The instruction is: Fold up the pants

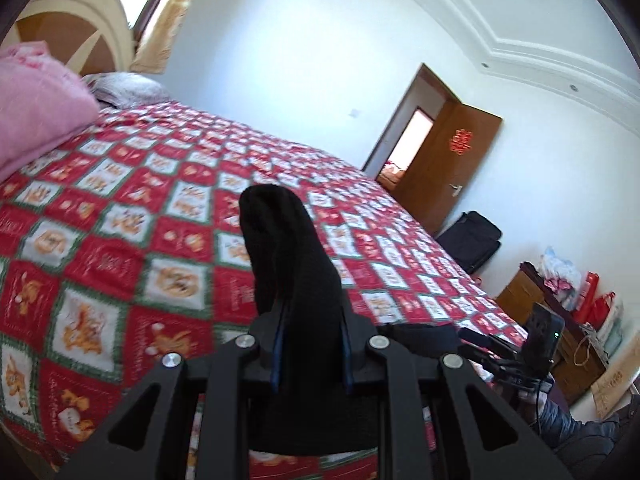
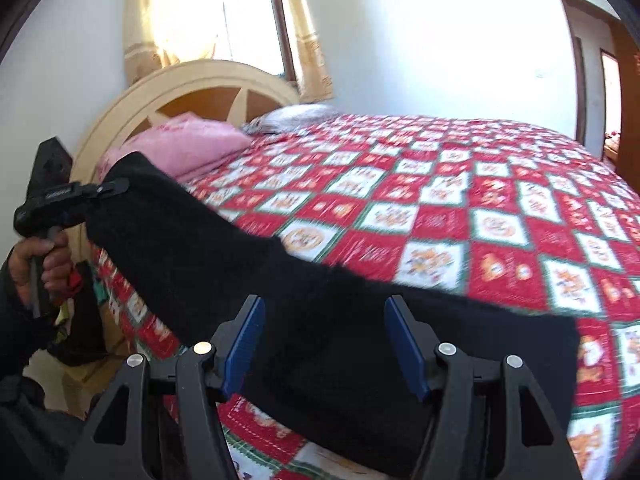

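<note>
The black pants (image 2: 320,320) stretch across the near edge of the bed. My left gripper (image 1: 312,344) is shut on one end of the pants (image 1: 288,264), and the cloth bunches up above its fingers. The left gripper also shows in the right wrist view (image 2: 108,188) at far left, lifting that end above the bed. My right gripper (image 2: 324,344) is open with its blue pads (image 2: 244,344) wide apart, and the pants lie between and below them. It also shows in the left wrist view (image 1: 492,344) at right.
The bed has a red, white and green patchwork quilt (image 2: 460,216). A pink folded blanket (image 2: 184,148) and a grey pillow (image 2: 296,116) lie by the cream headboard (image 2: 132,112). A brown door (image 1: 452,168), a dark suitcase (image 1: 476,240) and bags (image 1: 592,304) stand beyond the bed.
</note>
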